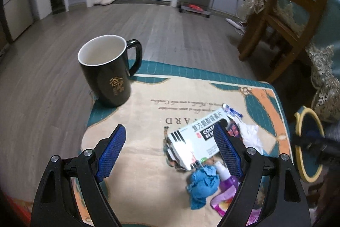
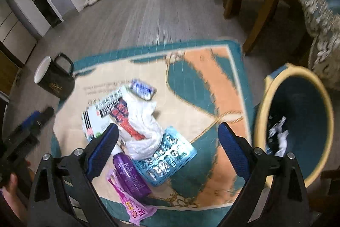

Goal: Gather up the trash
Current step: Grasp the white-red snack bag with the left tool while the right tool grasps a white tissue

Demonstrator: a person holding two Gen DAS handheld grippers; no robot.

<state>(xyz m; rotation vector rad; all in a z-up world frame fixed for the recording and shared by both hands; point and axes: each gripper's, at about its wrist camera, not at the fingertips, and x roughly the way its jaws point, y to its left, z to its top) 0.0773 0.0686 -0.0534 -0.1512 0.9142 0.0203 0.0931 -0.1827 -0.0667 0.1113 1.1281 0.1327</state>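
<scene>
Right gripper [image 2: 167,137] released, empty, over blister pack [image 2: 167,157]; left gripper [image 1: 170,137] also spread wide. Bin [image 2: 297,120] holds some paper scraps. Medicine box [image 1: 195,139], purple bottle [image 2: 130,173], white tissue [image 2: 144,124], blue wad [image 1: 201,184] remain on bench [image 1: 140,120].

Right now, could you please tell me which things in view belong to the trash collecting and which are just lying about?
For the job: white medicine box, crumpled blue paper, silver-blue blister pack, purple spray bottle, white plastic bag, blue-and-yellow bin.

Lying about: black ceramic mug, wooden chair.
</scene>
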